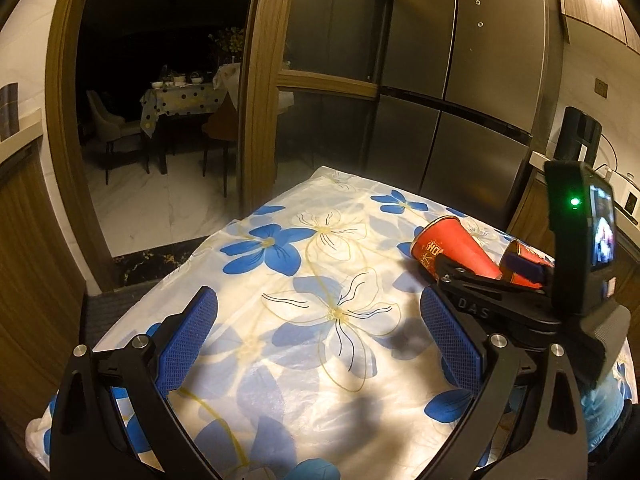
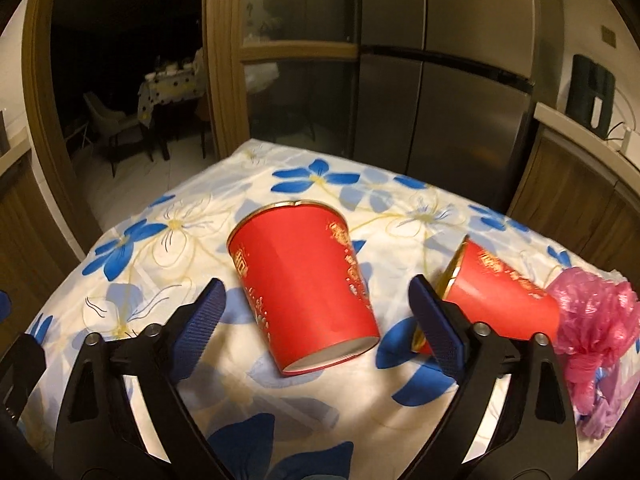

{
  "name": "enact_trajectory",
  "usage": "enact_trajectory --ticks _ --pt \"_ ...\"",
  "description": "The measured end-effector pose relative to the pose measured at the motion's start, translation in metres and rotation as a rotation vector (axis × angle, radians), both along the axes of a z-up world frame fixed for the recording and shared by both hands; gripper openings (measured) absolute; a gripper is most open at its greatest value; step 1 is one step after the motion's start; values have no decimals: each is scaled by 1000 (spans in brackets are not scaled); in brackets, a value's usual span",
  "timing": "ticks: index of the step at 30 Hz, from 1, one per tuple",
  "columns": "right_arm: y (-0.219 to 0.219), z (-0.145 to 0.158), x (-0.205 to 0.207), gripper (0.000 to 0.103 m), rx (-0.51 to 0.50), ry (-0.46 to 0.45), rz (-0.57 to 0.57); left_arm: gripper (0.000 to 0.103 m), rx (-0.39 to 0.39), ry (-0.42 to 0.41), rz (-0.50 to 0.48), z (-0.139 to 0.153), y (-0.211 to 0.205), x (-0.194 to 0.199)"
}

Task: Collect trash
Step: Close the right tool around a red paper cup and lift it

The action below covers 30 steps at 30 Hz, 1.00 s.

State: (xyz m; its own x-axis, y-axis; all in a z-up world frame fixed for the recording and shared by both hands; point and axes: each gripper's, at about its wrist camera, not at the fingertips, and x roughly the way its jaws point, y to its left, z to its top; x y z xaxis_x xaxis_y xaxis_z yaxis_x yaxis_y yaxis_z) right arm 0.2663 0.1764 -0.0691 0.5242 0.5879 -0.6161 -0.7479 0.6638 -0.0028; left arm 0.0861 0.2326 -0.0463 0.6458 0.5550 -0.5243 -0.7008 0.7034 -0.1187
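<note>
You've got 2 red paper cups with gold writing, both tipped over on the counter w/ the blue-flower cloth (image 2: 192, 216). The bigger-looking red paper cup (image 2: 304, 284) lies between your right gripper (image 2: 316, 312) jaws, base toward you; jaws spread wide, not touching it. The 2nd red cup (image 2: 504, 304) lies just outside the right jaw, beside 1 crumpled pink plastic bag (image 2: 592, 320). Left gripper (image 1: 320, 336) jaws spread too, only cloth between them.
</note>
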Motion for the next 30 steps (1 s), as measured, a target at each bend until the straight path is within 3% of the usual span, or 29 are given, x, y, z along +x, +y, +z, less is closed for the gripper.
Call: enact_trajectory --ticks 4,18,25,30 --pt "2 -8 6 68 -16 45 6 97 -6 1 -4 -1 1 1" --pt "-17 8 -11 62 49 -3 10 97 10 9 2 1 0 0" --pt "-85 41 -30 62 196 -59 -72 97 32 8 -24 4 -14 7" --pt "-149 52 -39 62 247 -123 -221 97 61 -2 -89 7 -40 18"
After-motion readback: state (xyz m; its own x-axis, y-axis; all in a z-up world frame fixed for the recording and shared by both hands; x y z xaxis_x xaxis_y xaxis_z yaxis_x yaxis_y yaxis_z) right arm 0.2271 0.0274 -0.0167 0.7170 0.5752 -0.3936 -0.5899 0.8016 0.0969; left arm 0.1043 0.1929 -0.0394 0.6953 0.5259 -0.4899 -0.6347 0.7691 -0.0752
